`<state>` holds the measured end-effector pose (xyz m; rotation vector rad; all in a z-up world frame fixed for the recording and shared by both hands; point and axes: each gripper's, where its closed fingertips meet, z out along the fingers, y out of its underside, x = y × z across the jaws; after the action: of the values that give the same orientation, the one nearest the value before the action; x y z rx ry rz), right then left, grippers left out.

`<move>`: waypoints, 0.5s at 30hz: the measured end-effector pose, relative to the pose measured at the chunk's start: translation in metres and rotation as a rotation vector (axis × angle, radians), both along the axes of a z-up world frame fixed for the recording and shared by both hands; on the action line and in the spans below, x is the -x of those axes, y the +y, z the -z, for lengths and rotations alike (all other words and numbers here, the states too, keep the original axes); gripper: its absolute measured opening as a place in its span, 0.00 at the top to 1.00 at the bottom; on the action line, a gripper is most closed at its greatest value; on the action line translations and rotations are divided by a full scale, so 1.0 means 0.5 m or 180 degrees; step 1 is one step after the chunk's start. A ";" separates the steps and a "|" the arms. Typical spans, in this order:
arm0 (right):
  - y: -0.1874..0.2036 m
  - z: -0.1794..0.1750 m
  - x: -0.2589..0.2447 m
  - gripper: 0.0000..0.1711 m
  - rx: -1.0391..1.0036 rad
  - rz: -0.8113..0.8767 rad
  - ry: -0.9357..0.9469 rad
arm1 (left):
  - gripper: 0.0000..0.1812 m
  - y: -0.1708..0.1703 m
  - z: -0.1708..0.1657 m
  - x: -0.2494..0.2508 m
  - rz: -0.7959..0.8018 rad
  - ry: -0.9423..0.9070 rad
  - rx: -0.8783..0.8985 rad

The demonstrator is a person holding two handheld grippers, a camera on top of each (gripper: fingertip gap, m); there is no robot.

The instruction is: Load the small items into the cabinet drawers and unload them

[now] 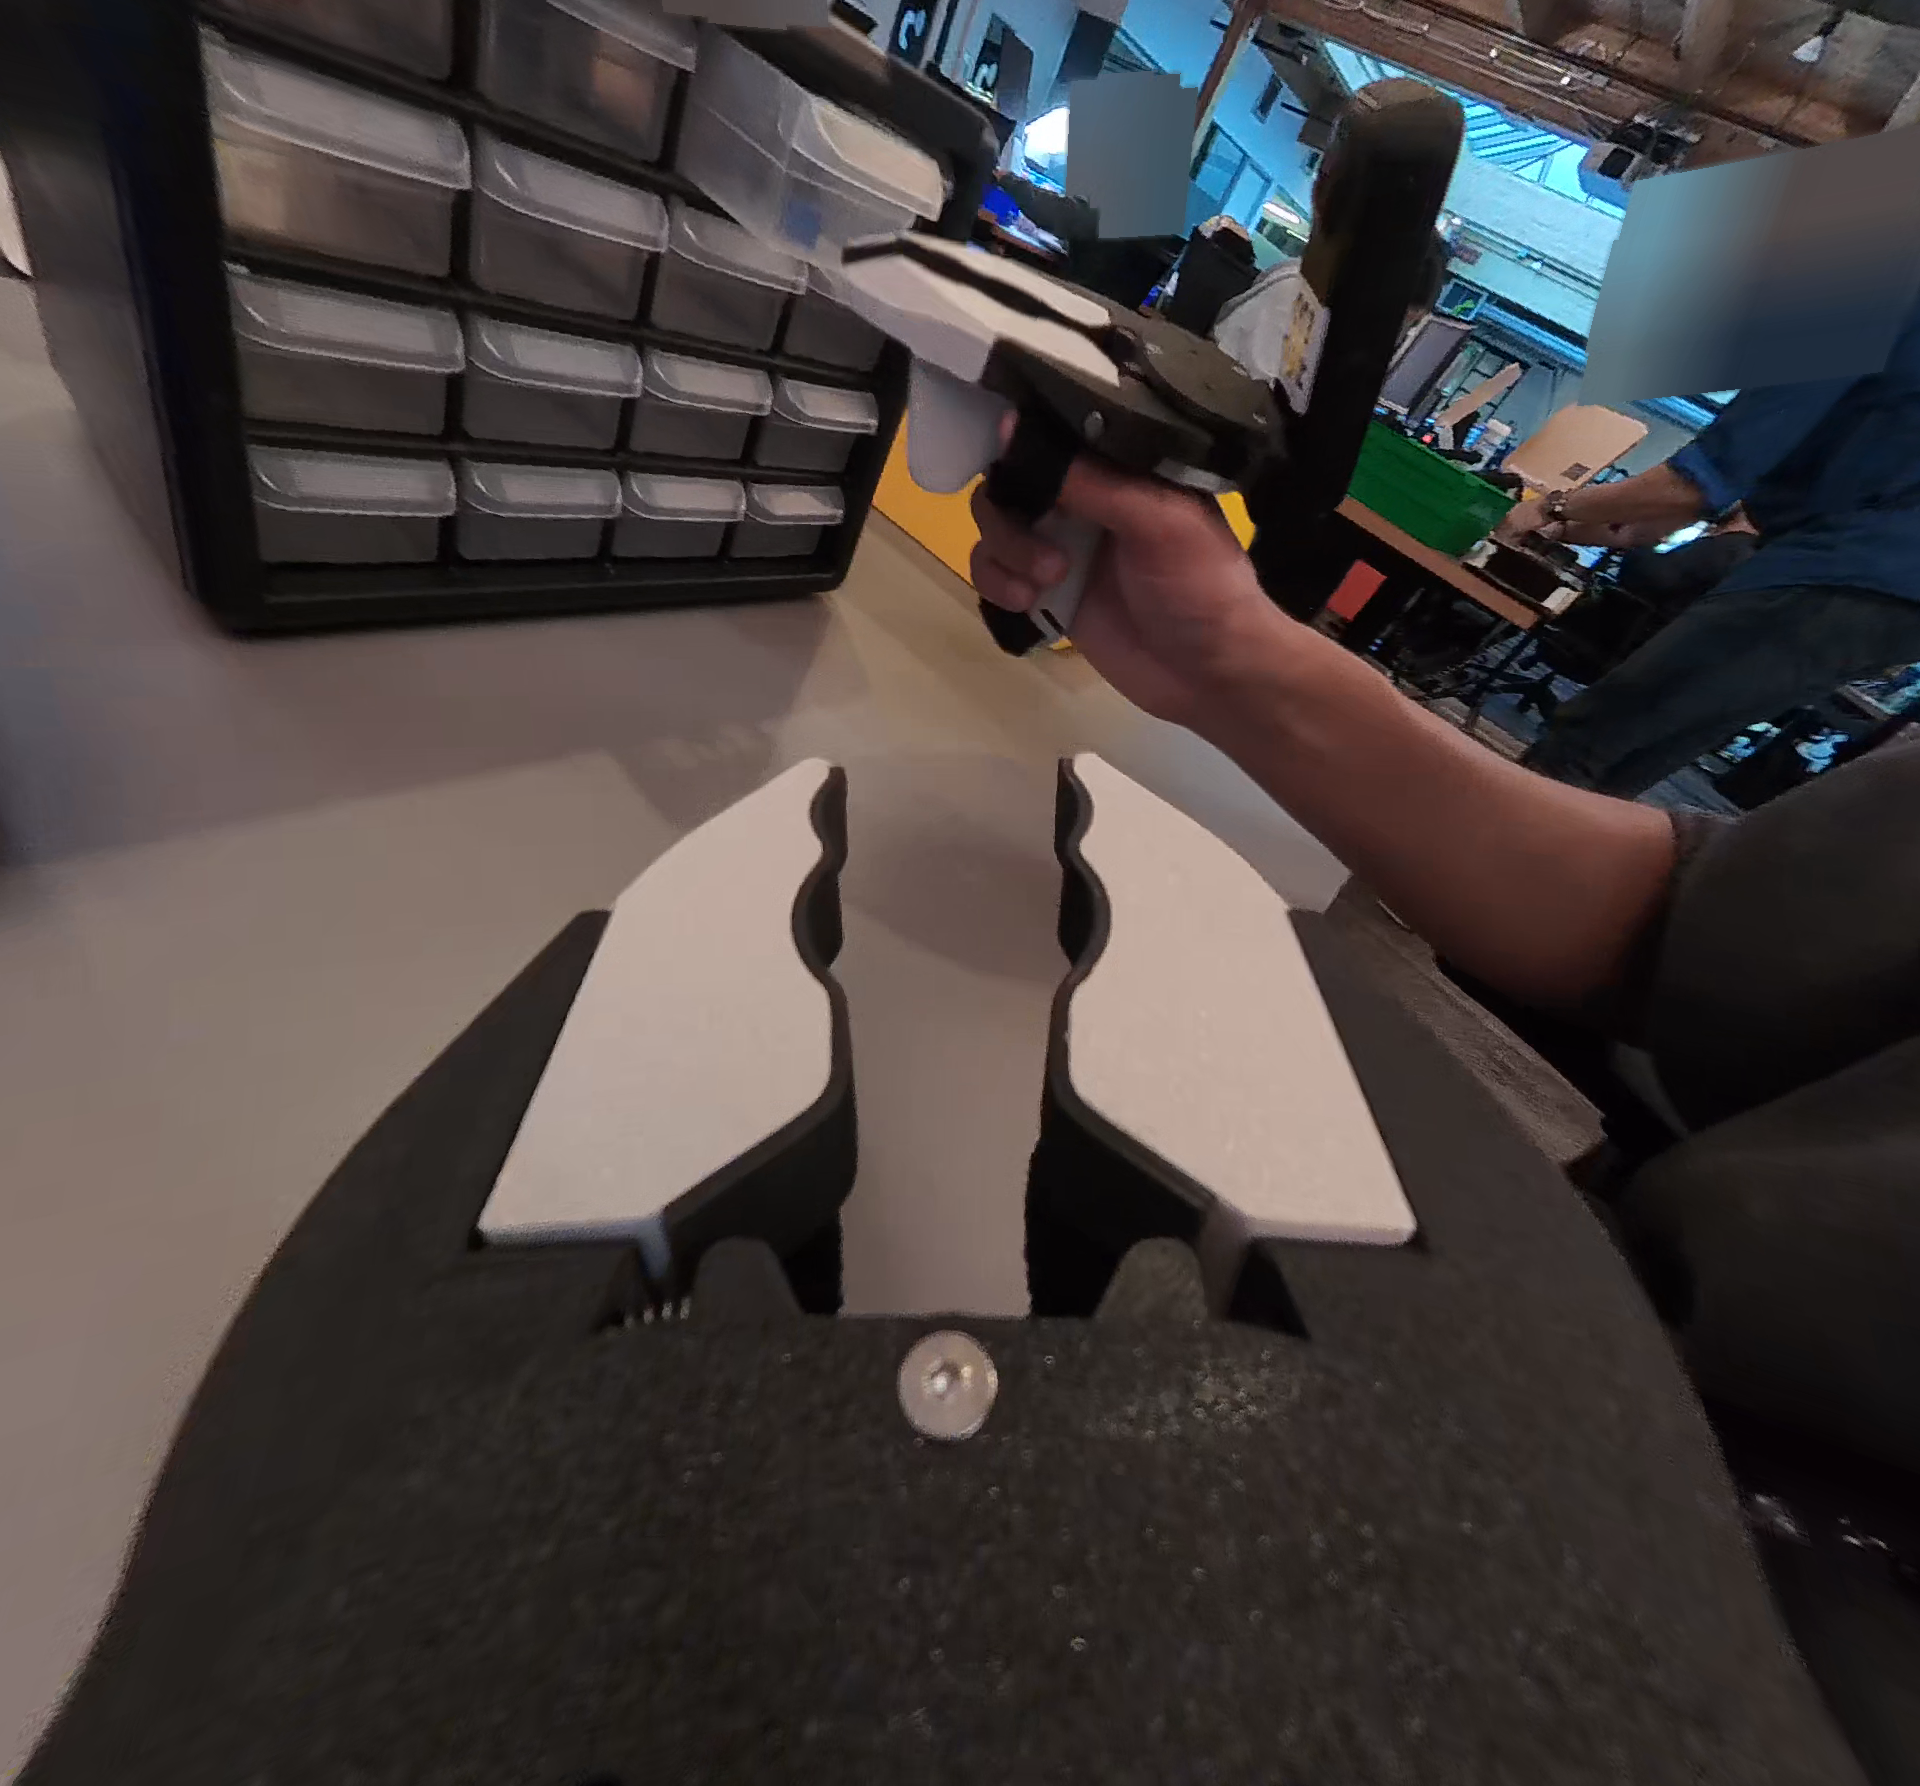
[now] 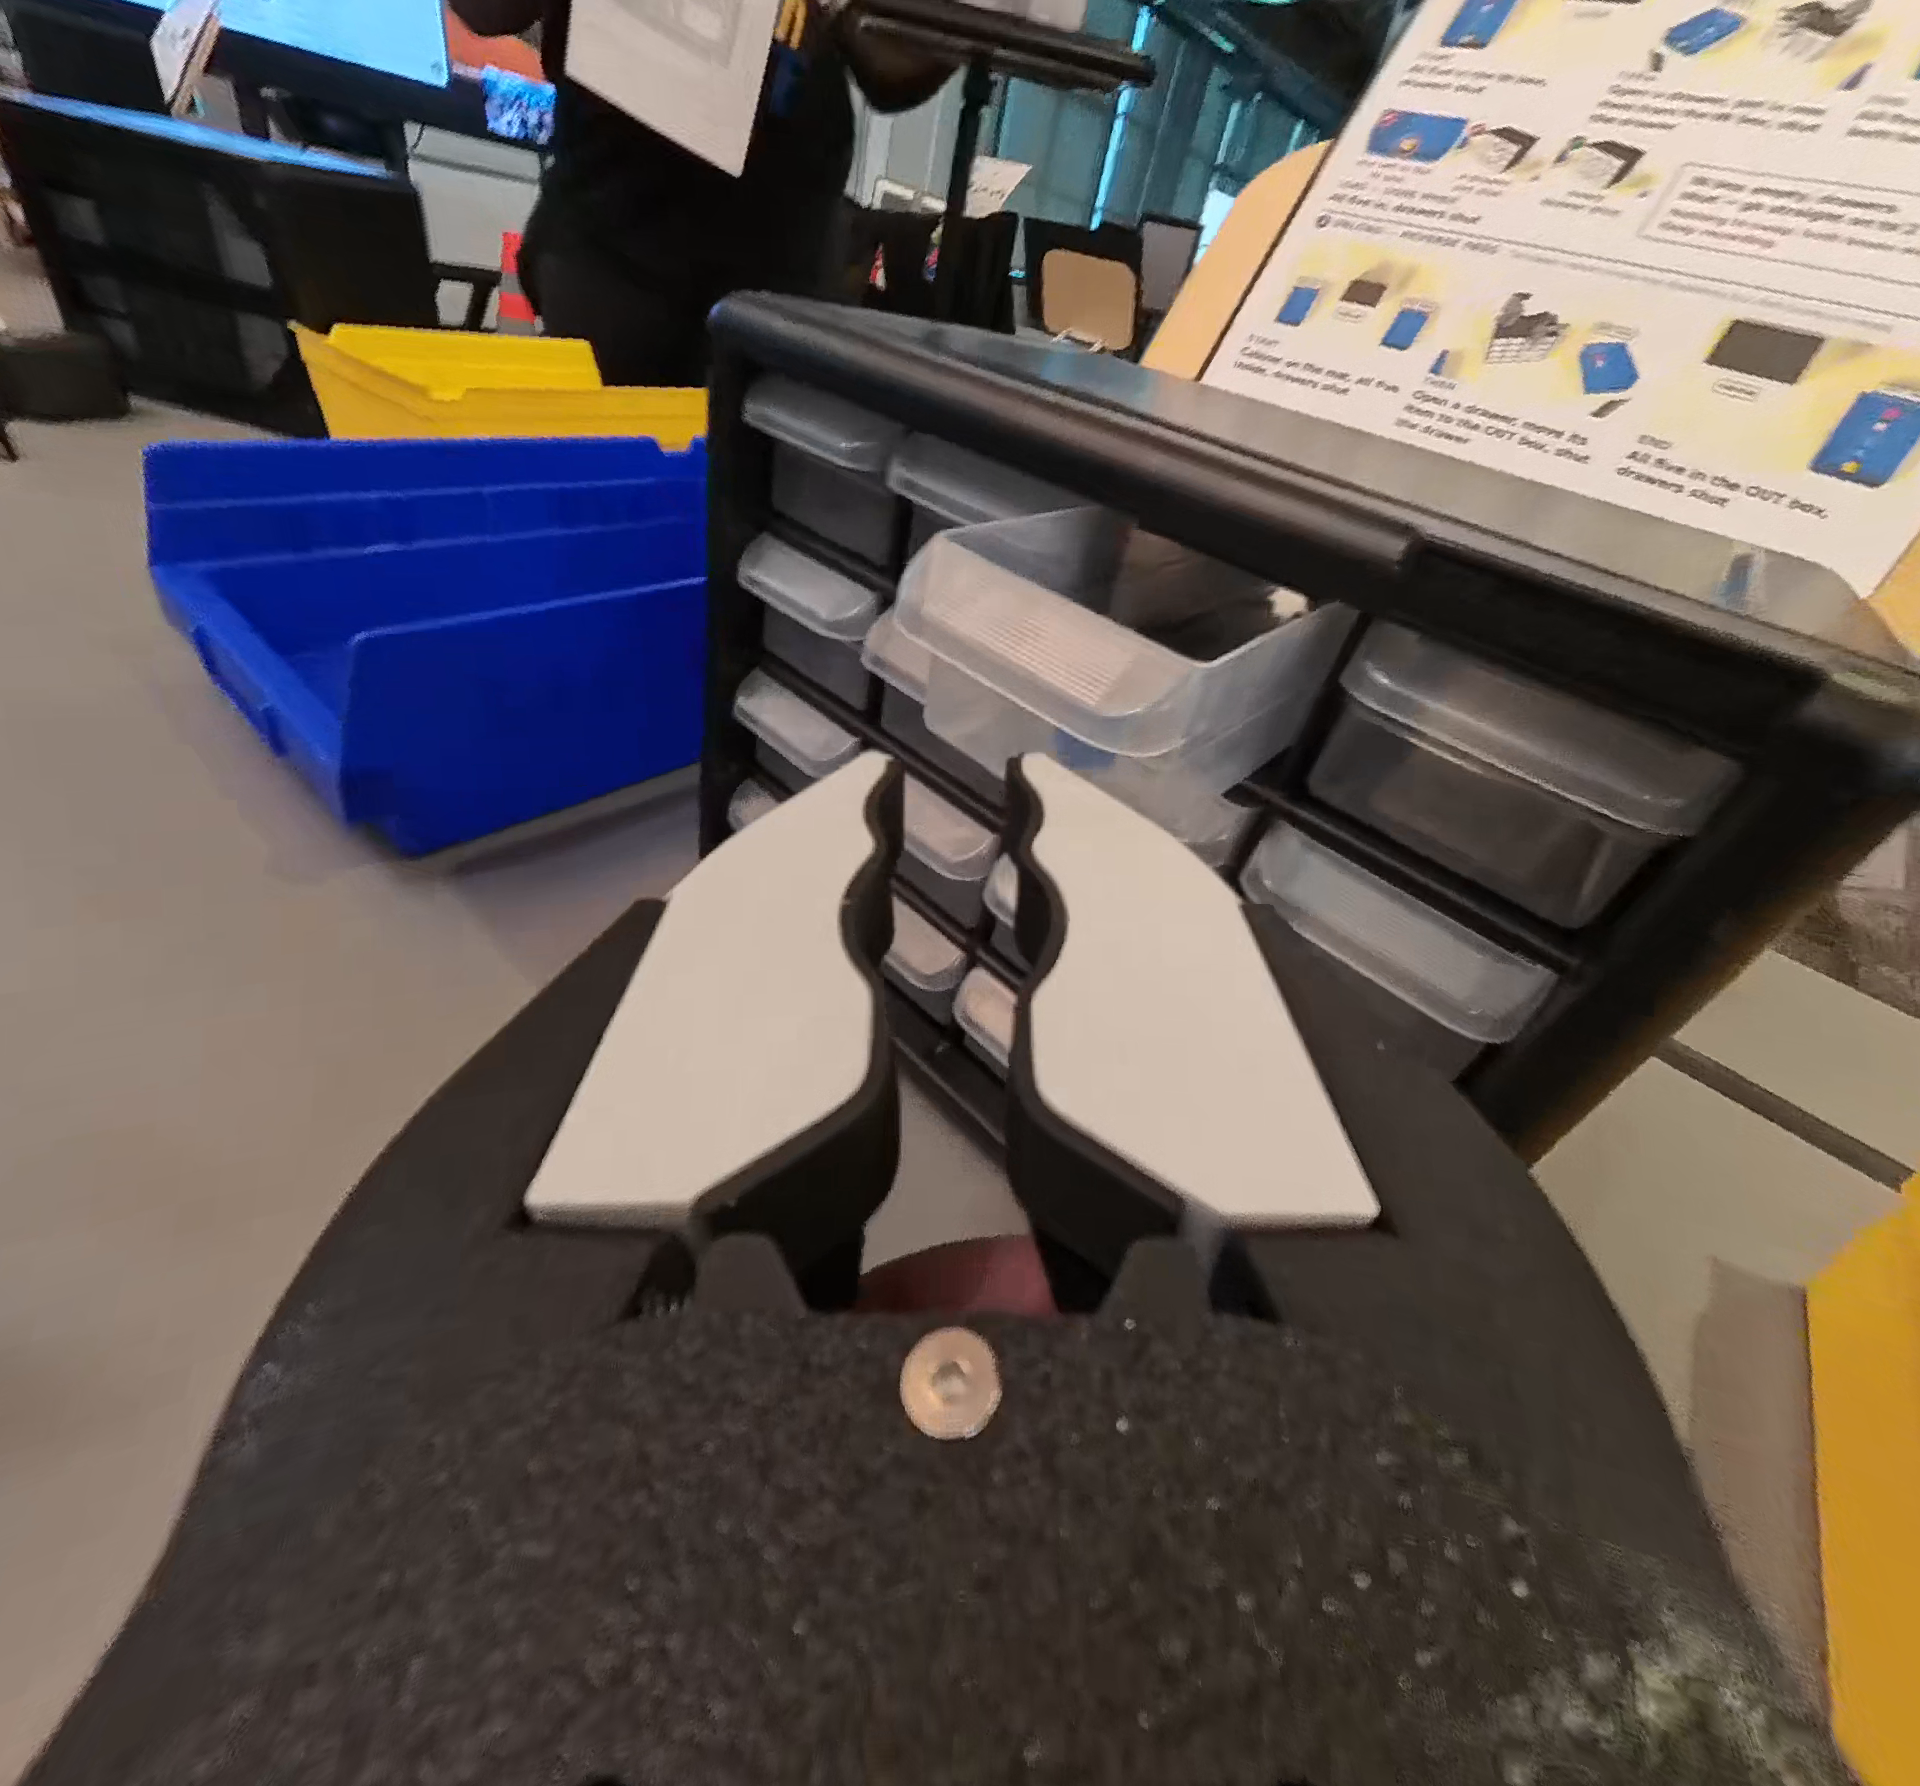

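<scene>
Grey counter (image 2: 208,1009) carries a black drawer cabinet (image 2: 1558,593) mid-frame, blue bin (image 2: 468,697) at left; both the left hand-held gripper (image 1: 951,780) and the right hand-held gripper (image 2: 951,775) are parted, empty.

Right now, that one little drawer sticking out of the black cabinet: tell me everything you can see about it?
The pulled-out drawer is clear, slightly frosted plastic, a small open-topped tray with a ribbed lip handle on its front. It juts well out of the black cabinet, in the second row from the top, tilting slightly downward, while its neighbours sit shut. Something small and blue shows faintly through its wall. The right gripper hovers just below its front, jaws slightly apart, apparently not touching it.
</scene>
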<state>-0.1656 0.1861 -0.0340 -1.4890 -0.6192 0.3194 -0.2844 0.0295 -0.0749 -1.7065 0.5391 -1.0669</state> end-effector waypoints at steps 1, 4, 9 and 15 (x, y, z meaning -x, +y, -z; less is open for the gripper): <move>0.007 -0.003 -0.007 0.90 -0.0023 0.0071 0.0050 | 0.79 -0.003 0.003 -0.004 0.0065 -0.0028 0.0054; 0.024 -0.005 -0.016 0.89 0.0000 0.0184 0.0110 | 0.79 -0.003 0.005 -0.004 0.0134 -0.0142 0.0170; 0.060 -0.017 -0.033 0.89 0.0046 0.0378 0.0204 | 0.79 0.008 0.012 0.009 0.0105 -0.0188 0.0283; 0.095 -0.014 -0.038 0.88 0.0172 0.0467 0.0324 | 0.79 0.017 0.007 0.025 0.0144 -0.0473 0.0488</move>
<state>-0.1467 0.2337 -0.0269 -1.5507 -0.4207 0.2981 -0.2970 0.0379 -0.0782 -1.7366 0.4115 -1.2843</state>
